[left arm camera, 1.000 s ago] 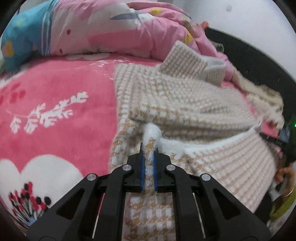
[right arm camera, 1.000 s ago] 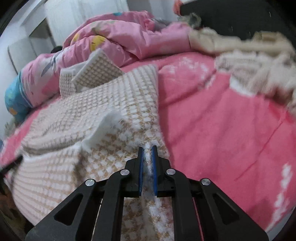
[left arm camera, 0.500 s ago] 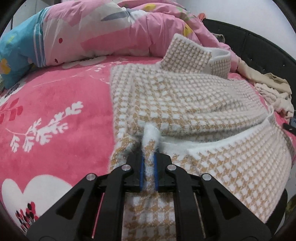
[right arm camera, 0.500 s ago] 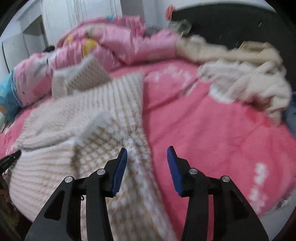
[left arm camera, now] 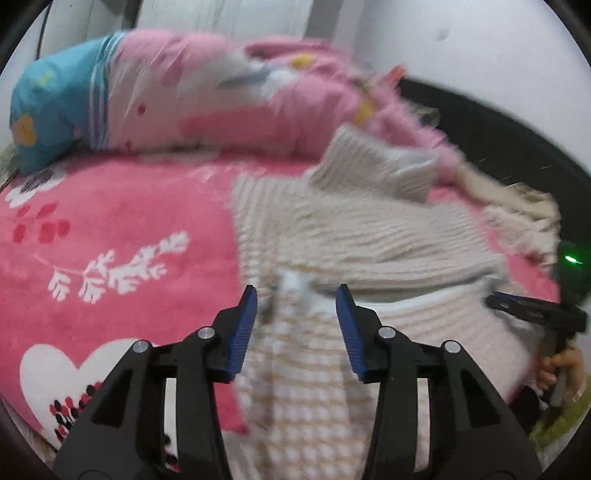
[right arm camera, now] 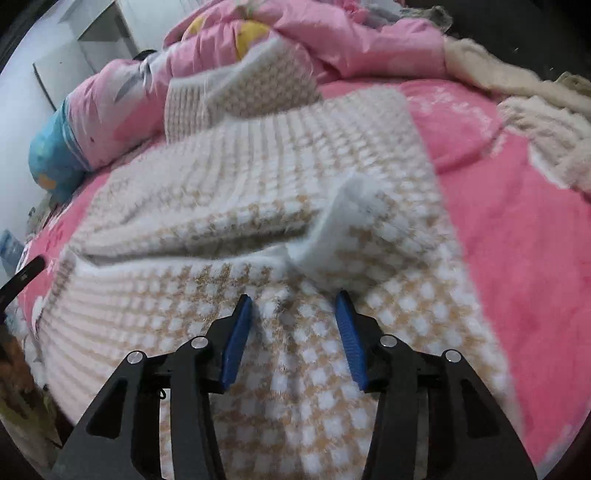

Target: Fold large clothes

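My left tongs [left arm camera: 294, 301] are opening and my right tongs [right arm camera: 294, 308] stand apart – both gripping nothing, just above the near hem of the checked sweater [right arm camera: 280, 184] spread on the pink blanket [right arm camera: 517, 229], with the quilt [right arm camera: 332, 33] bunched beyond it.

Left gripper [left arm camera: 294, 295] fingers opening; right gripper [right arm camera: 294, 302] fingers apart, empty

Bed [left arm camera: 122, 229] covered in a pink plush blanket with white leaf and heart prints. Rumpled pink duvet [left arm camera: 229, 107] piled along the far side, blue patterned end at left. Black padded headboard [left arm camera: 491, 136] behind it, plain white wall [left arm camera: 461, 48] above. White cabinet [right arm camera: 107, 33] in the right wrist view, top left. Dim, even indoor light.
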A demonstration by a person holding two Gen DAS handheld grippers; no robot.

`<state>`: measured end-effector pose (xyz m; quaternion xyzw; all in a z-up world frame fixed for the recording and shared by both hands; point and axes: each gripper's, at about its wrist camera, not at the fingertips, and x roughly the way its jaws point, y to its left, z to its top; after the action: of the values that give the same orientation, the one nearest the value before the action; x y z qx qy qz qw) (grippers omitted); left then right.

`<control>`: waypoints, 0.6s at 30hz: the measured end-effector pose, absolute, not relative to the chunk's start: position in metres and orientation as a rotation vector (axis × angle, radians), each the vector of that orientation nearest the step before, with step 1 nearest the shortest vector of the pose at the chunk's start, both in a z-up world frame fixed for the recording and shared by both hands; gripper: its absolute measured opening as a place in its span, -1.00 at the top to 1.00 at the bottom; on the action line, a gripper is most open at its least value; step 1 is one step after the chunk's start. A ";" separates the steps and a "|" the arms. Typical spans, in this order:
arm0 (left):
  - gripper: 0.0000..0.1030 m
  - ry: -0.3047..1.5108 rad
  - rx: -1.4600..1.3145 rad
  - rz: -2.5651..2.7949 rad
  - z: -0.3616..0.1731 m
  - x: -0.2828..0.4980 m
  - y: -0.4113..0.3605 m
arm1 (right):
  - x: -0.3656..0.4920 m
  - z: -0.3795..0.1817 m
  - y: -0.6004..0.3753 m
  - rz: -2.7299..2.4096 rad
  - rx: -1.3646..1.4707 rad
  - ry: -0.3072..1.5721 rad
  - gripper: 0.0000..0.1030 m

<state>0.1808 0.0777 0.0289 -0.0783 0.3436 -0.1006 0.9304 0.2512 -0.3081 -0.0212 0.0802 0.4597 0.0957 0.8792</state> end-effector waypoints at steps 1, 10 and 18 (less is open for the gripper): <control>0.16 0.697 -0.161 -0.232 0.031 0.176 0.074 | 0.250 -0.013 -0.310 0.206 0.173 0.933 0.14; 0.02 0.831 -0.119 -0.276 -0.038 0.186 0.038 | 0.277 -0.038 -0.348 0.044 0.156 0.970 0.65; 0.02 0.827 -0.143 -0.308 -0.036 0.185 0.045 | 0.234 0.005 -0.336 0.088 0.209 0.893 0.60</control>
<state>0.1854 0.0445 -0.0364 -0.0690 0.3997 -0.1490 0.9018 0.2335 -0.3363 0.0046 0.1009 0.4311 0.0425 0.8956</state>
